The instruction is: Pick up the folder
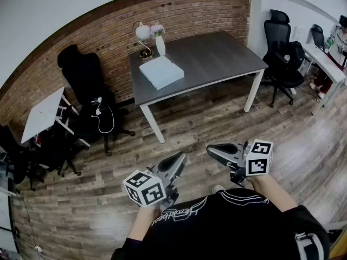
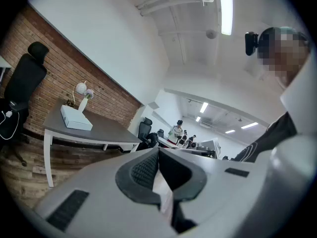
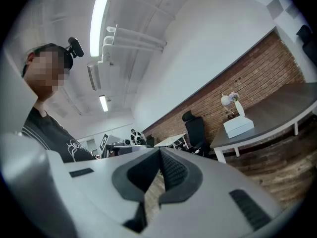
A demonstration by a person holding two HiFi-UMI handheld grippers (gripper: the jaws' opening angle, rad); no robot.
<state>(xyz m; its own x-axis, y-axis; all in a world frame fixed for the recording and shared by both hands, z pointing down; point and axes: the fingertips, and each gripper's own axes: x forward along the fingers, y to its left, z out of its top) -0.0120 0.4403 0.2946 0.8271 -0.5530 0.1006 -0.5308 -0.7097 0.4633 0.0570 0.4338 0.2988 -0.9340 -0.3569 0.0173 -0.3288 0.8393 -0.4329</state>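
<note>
A dark grey table (image 1: pixel 217 58) is seen against a brick wall (image 1: pixel 190 12), standing on a wood-plank floor (image 1: pixel 217 129). The white folder (image 1: pixel 161 72) is found lying flat on the table's left part, just beside a white vase (image 1: pixel 160 45) and a globe lamp (image 1: pixel 142 34) at the wall edge. A black office chair (image 1: pixel 81 75) is parked left of the table, with a small white side table (image 1: pixel 43 112) further left. More black chairs (image 1: pixel 282 53) are grouped at the right.

The left gripper (image 1: pixel 176 160) and the right gripper (image 1: pixel 214 149) are held low over the floor, close in front of the person's dark shirt and well apart from the table. Each one's jaws are seen pressed together with nothing between them.

The floor and the whole room layout are given only by the head view. Long ceiling lights are shown only in the two gripper views. In the left gripper view an open office with people at distant desks is revealed beyond the table. In the right gripper view the folder is seen from the side, with the black chair behind the table's end.
</note>
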